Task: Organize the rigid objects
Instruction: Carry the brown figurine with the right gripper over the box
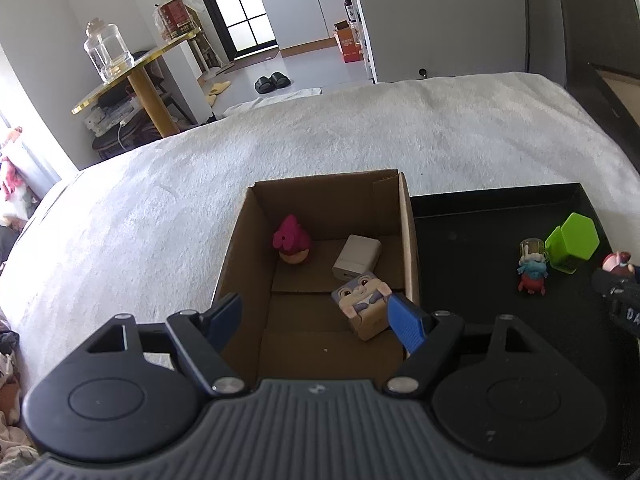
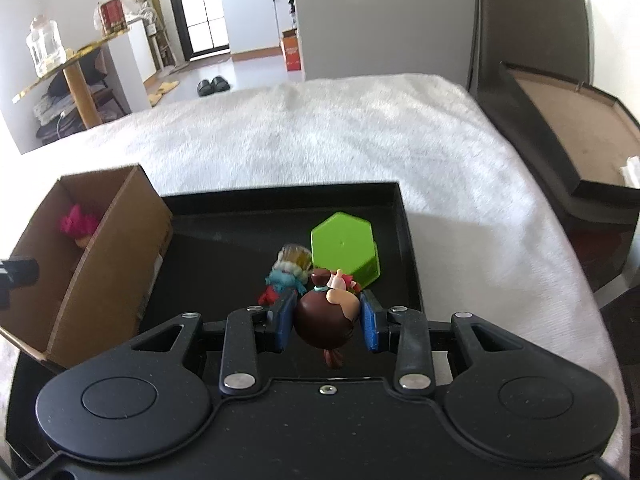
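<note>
In the left wrist view the left gripper [image 1: 316,316] hangs over an open cardboard box [image 1: 240,236] at centre frame, its blue-padded jaws spread wide with nothing pinched; the right pad sits just beside a cube-shaped toy printed with a grey rabbit face [image 1: 362,300], which lies on the box floor at lower right. Behind the cube lies a white charger block [image 1: 357,258], and toward the left wall of the box a pink-haired figurine [image 1: 292,240]. To the right of the box, touching it, is a black tray [image 1: 460,248] on a white fleecy blanket [image 1: 280,144]; in the tray stand a green hexagonal container [image 1: 572,242] and a small blue-and-red figurine [image 1: 532,270] with a clear cup shape on its head.

In the right wrist view the right gripper [image 2: 327,316] is over the near part of the tray, at lower centre — its jaws are clamped on a brown-haired doll figurine [image 2: 326,320], seen from the back of its head, a ponytail hanging toward the camera.

Legible writing is scarce: the letters "DA" show on the black gripper body at the right edge of the left view; the red tin [image 1: 176,20] and the orange carton [image 1: 350,44] in the background carry print too small to read.
</note>
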{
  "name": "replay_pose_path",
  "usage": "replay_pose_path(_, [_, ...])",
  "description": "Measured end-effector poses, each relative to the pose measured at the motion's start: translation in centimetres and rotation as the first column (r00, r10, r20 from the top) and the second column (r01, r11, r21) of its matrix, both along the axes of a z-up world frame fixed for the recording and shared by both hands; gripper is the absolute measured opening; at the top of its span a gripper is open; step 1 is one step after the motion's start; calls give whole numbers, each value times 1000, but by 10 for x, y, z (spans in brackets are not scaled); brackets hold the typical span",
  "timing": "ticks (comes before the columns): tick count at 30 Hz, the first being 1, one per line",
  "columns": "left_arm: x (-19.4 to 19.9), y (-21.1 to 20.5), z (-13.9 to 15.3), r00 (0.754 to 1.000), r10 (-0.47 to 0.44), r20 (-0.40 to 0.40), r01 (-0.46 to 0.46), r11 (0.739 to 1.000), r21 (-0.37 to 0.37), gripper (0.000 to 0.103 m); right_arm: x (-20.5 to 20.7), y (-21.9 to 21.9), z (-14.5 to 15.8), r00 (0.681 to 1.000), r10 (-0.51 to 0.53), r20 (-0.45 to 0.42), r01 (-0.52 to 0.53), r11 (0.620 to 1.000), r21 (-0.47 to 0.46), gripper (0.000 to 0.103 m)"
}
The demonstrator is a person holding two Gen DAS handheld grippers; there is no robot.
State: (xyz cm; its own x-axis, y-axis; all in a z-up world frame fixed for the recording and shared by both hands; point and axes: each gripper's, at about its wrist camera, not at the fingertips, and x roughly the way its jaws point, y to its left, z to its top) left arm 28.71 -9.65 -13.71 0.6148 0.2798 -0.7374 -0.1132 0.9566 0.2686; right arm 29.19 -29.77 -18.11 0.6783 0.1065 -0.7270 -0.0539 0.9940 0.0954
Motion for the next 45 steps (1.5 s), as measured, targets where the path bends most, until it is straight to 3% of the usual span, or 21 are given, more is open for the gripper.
replay_pose_path(19, [-16,30,10,999,7,37,-4,996,-92,79,-25,33,48,997,21,68,-15,996,-93,34])
replay_pose_path(45, [-15,93,-3,995,74,63,-58,974,-217,79,-24,109,60,993,102,59,-88,976,-201,34])
